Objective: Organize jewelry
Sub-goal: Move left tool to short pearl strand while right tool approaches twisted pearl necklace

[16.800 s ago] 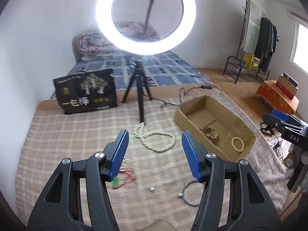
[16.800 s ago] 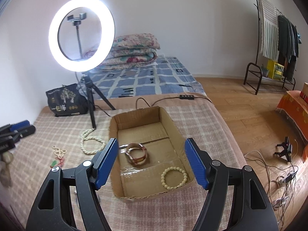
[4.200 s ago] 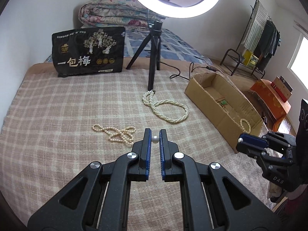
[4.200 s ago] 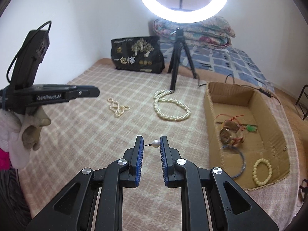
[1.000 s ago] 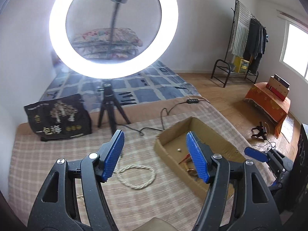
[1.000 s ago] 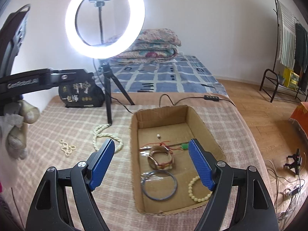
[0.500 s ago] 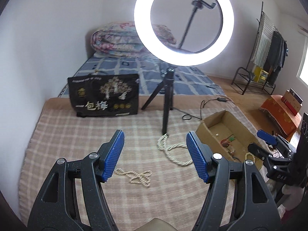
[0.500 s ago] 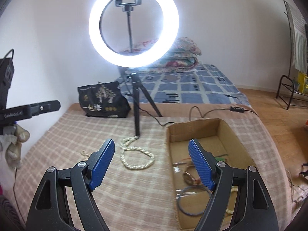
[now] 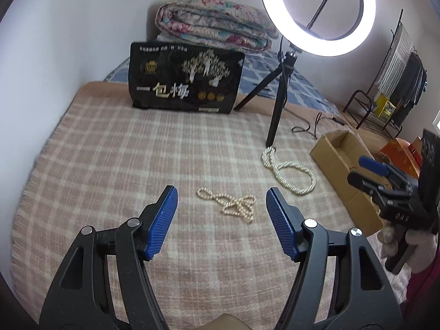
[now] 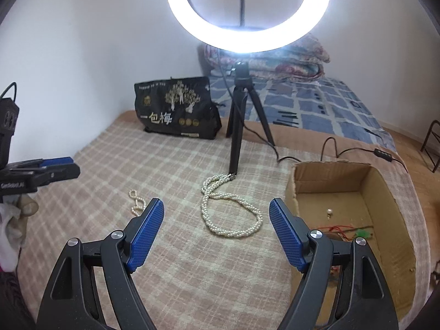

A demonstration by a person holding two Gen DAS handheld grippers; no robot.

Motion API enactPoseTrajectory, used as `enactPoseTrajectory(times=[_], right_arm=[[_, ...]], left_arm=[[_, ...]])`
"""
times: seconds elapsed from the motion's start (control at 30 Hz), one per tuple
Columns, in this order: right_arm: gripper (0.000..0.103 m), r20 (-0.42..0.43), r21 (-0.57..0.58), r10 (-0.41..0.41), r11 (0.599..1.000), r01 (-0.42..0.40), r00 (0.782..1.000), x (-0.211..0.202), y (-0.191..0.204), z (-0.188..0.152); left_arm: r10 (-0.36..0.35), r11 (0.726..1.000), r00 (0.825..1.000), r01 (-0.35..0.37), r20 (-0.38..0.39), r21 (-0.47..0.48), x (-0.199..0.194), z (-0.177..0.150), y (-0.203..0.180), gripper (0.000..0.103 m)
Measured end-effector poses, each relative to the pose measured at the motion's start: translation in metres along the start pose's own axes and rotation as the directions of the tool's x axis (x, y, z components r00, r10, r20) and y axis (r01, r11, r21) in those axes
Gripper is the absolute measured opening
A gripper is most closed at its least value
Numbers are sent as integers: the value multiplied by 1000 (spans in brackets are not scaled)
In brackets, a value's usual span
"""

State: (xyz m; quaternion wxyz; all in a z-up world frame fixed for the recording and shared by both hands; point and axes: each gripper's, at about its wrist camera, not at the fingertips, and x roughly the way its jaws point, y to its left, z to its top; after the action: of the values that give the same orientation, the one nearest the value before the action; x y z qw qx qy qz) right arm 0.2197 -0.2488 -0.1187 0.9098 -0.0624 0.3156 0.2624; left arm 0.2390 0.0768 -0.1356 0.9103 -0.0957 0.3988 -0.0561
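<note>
Checked blanket [image 9: 115,165] carries two pearl strands; only my right view shows the pearl earring [image 10: 329,212] inside the box [image 10: 385,192]; both grippers' fingers gape empty.

The right gripper [image 10: 216,231] is held with its blue pads spread wide above the checked blanket [image 10: 115,165], nothing between them, and the thick twisted pearl necklace [image 10: 229,209] is seen just left of the cardboard box [image 10: 385,192]. Inside the box, a single pearl [image 10: 329,212] and what seems to be a red cord with a green charm [image 10: 354,231] are visible. Well left of the box, a thin bead strand [image 10: 136,202] lies on the blanket, and the left gripper [image 10: 41,172] is seen at the frame edge, its opening hard to judge.
</note>
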Motion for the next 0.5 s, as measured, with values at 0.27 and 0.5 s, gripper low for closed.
enactPoseTrajectory(times=[0.27,0.5], right_arm=[[79,-160,-48,51,997,-59,986,57,1,17],[79,-293,-17,88,995,-97,952,106,-4,30]], left_arm=[[-30,999,997,32,-70,22,27,-15,-4,69],[-59,997,991,65,-122,50,50,-22,-16,69]])
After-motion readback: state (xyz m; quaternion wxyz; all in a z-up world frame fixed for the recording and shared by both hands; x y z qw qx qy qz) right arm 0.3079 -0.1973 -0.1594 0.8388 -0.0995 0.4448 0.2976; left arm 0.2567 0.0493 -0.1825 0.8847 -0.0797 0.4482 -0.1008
